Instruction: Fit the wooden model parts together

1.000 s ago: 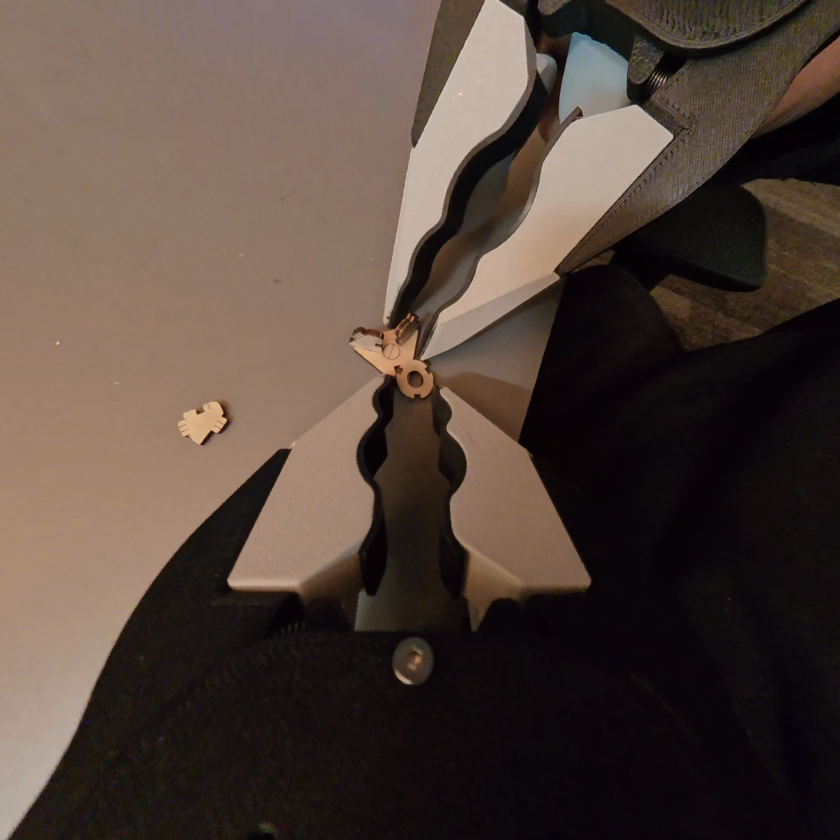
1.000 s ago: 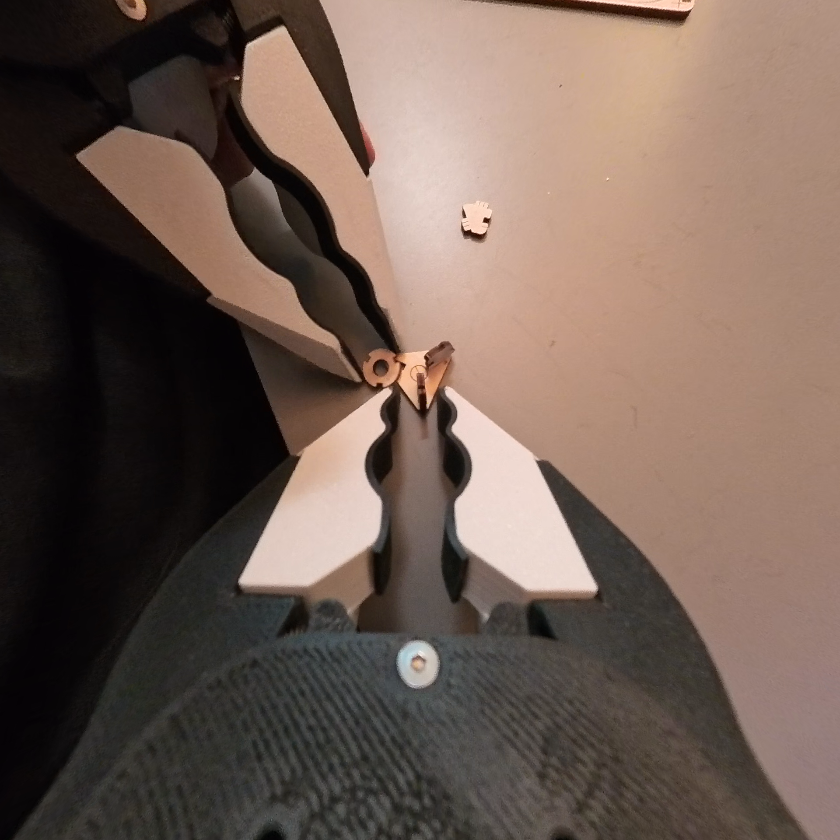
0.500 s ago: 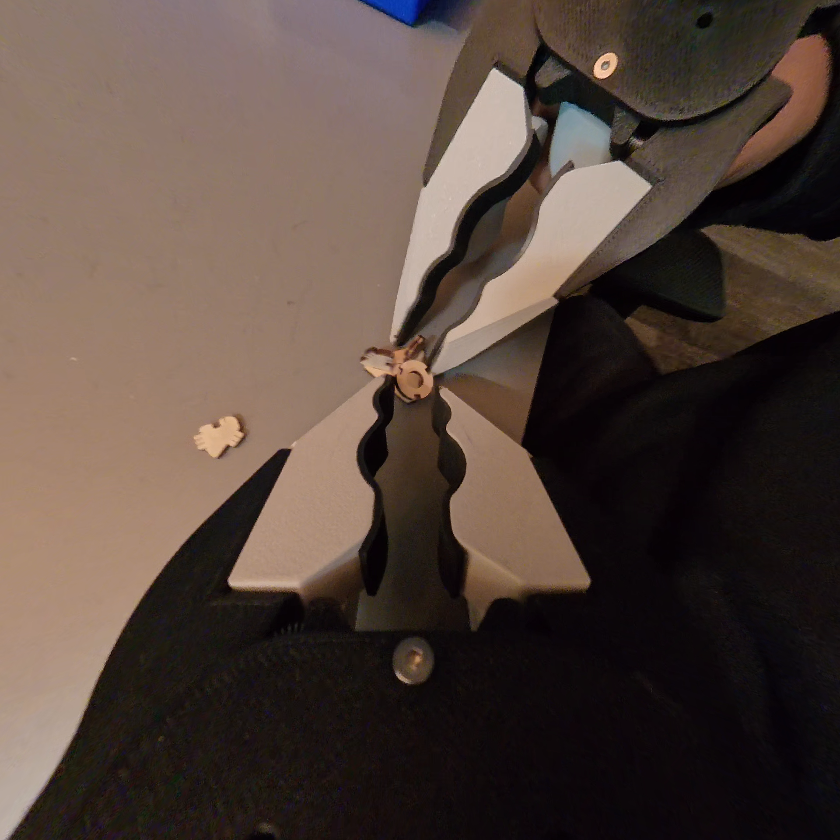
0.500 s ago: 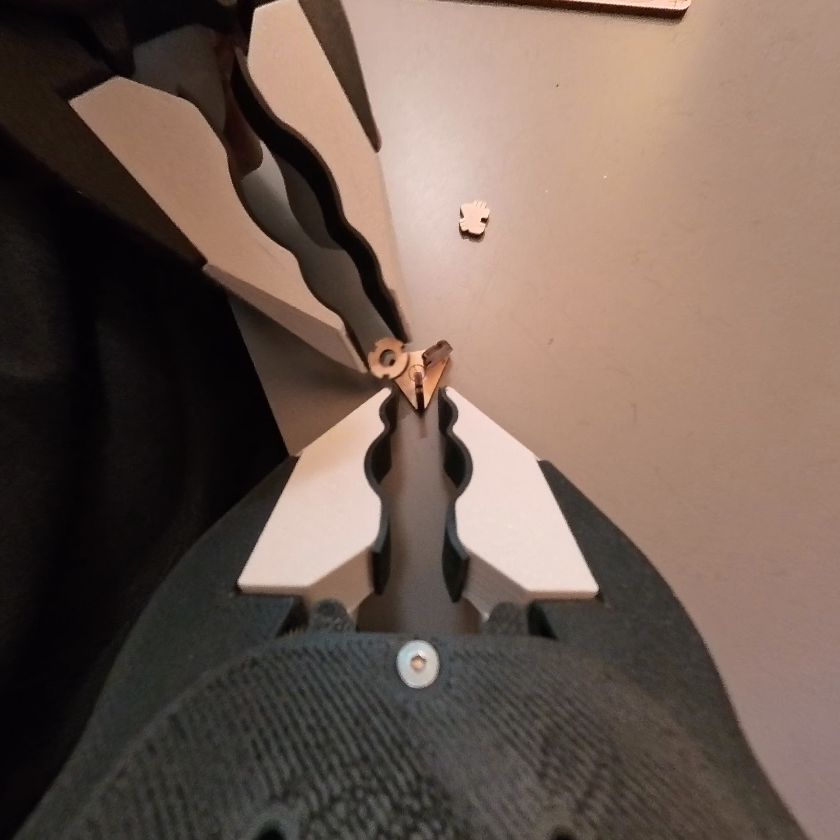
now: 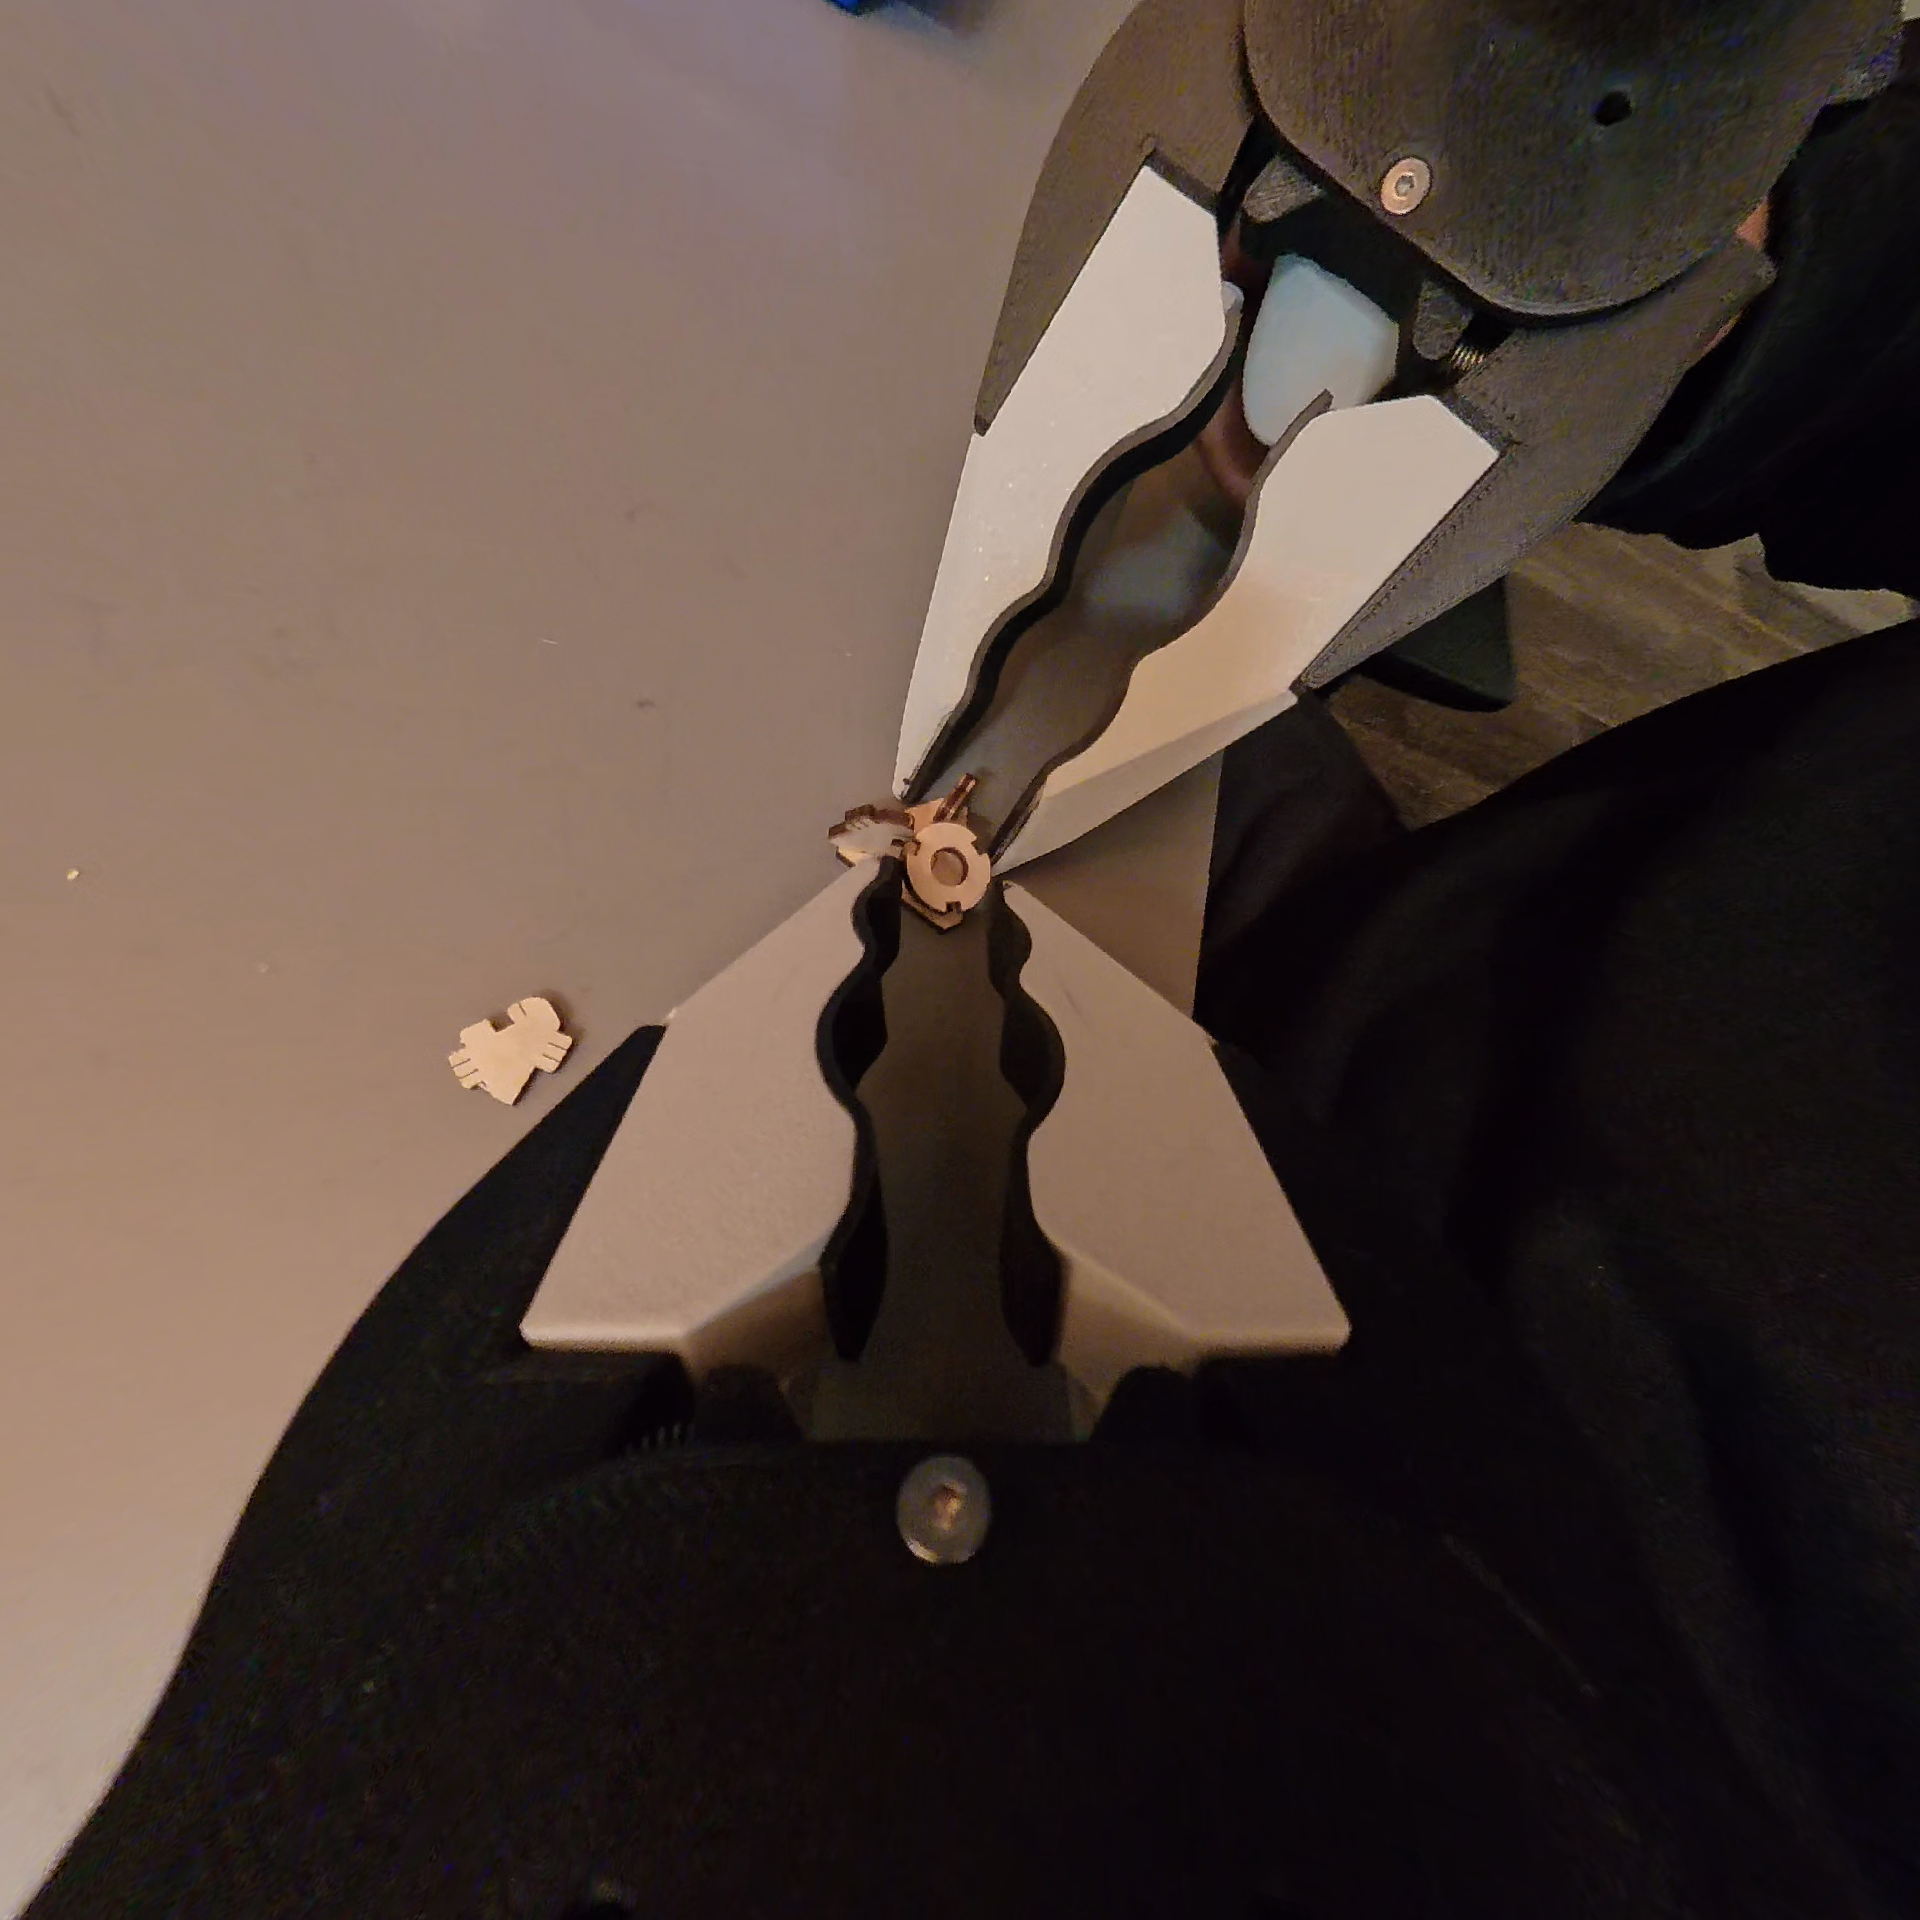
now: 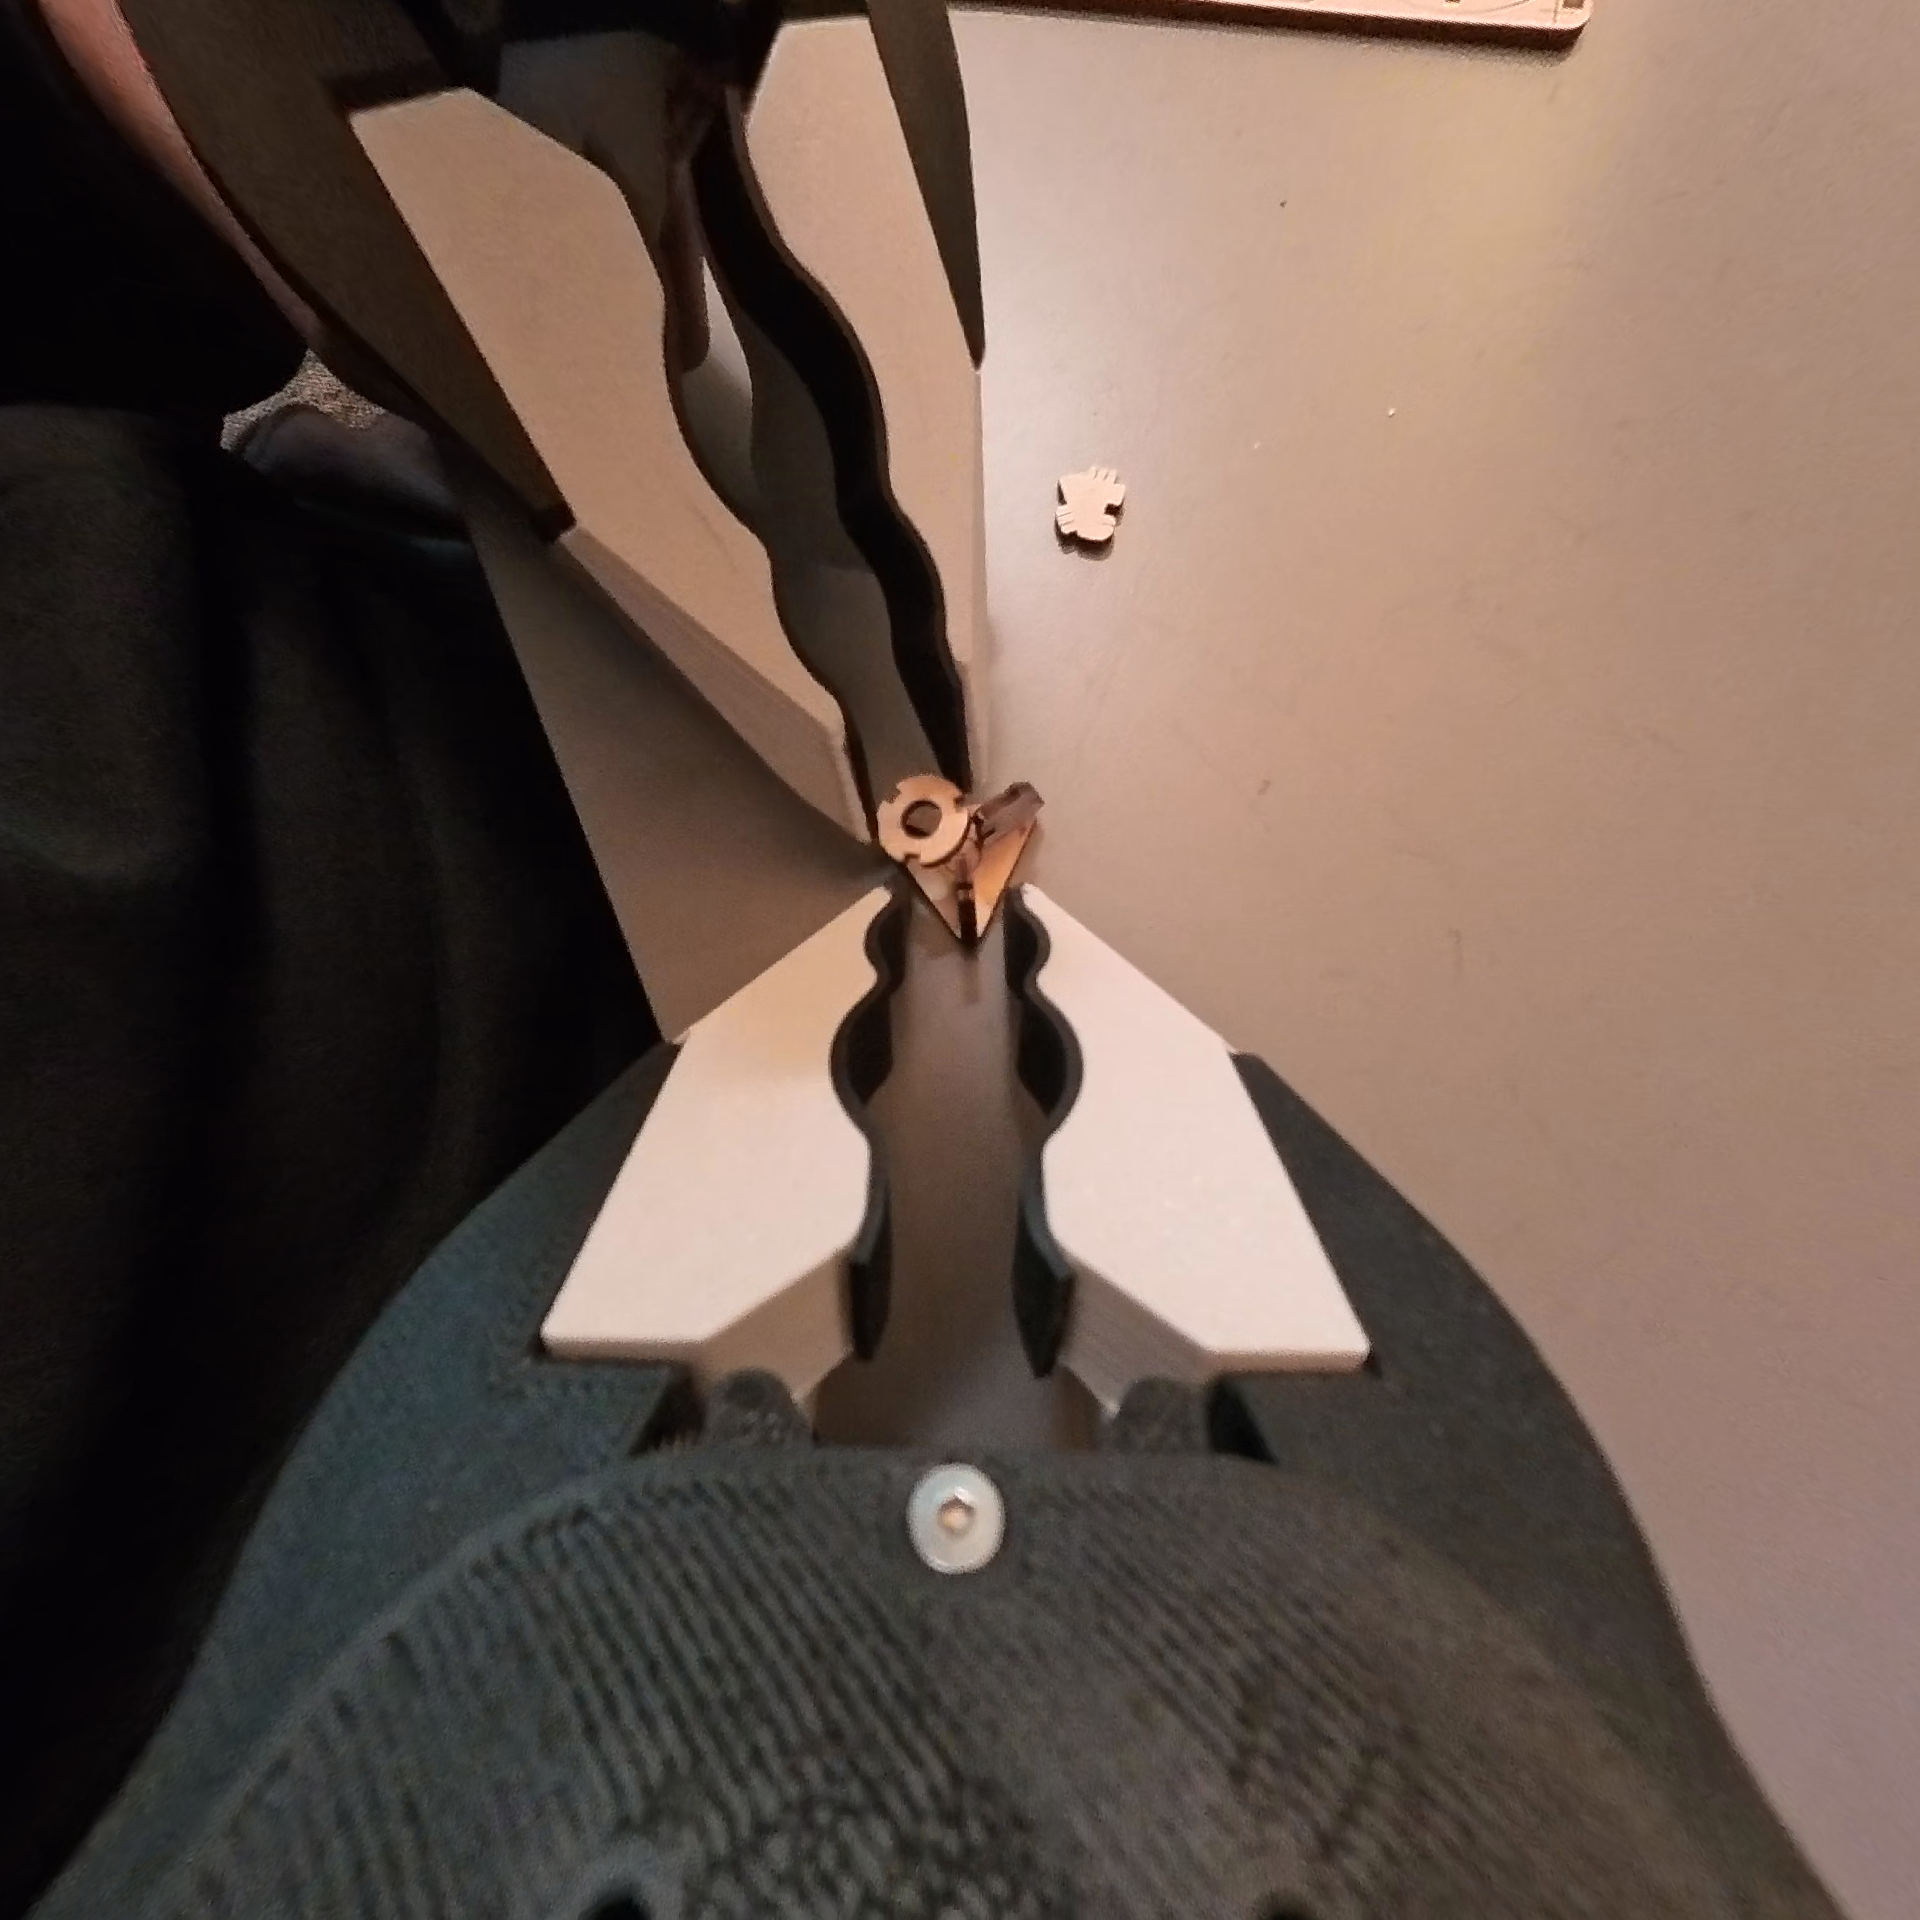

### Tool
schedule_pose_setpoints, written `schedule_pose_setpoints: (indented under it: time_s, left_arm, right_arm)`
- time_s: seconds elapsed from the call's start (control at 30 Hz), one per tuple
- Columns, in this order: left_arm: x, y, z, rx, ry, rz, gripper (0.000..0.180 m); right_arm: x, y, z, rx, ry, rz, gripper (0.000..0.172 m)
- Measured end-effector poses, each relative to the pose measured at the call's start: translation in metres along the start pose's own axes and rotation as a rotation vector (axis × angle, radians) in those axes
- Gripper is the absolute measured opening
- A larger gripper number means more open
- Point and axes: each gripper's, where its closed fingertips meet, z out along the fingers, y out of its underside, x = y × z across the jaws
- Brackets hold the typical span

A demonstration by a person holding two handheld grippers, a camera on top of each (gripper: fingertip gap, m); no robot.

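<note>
We see dim, warm light on the grey table [image 5: 416, 520], brightest beyond the fingertips. Dark shadow swallows the gripper bodies nearest us. Wide-angle bending stretches the edges; near parts are soft.

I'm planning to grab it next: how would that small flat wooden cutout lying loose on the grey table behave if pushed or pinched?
The wooden cutout looks thin and flat, so it would probably slide, not roll. It lies flush on the table, likely awkward to pinch. Its narrow slotted tabs may snap.

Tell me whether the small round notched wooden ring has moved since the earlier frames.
Yes. In the right wrist view the ring, earlier beside the triangular wooden piece, now overlaps its upper left corner.
</note>
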Motion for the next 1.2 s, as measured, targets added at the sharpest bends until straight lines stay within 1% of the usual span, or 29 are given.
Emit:
schedule_pose_setpoints:
  time_s: [0.2, 0.73, 0.97, 1.1, 1.2]
  left_arm:
    - [-0.002, 0.003, 0.003, -0.031, -0.013, -0.005, 0.014]
    - [-0.004, 0.002, 0.001, -0.012, -0.02, -0.023, 0.015]
    - [-0.001, -0.003, -0.005, 0.04, 0.015, -0.039, 0.014]
    - [-0.002, -0.006, -0.006, 0.061, 0.003, -0.034, 0.014]
    - [-0.003, -0.008, -0.005, 0.063, -0.006, -0.024, 0.014]
  right_arm:
    - [0.0, -0.001, 0.001, 0.005, 0.0, -0.002, 0.016]
    - [0.0, -0.001, 0.001, 0.003, 0.013, -0.02, 0.013]
    - [0.0, -0.001, 0.001, 0.0, 0.02, -0.032, 0.013]
    - [0.0, -0.001, 0.001, 0.0, 0.017, -0.032, 0.014]
    - [0.0, -0.001, 0.001, -0.002, 0.018, -0.034, 0.019]
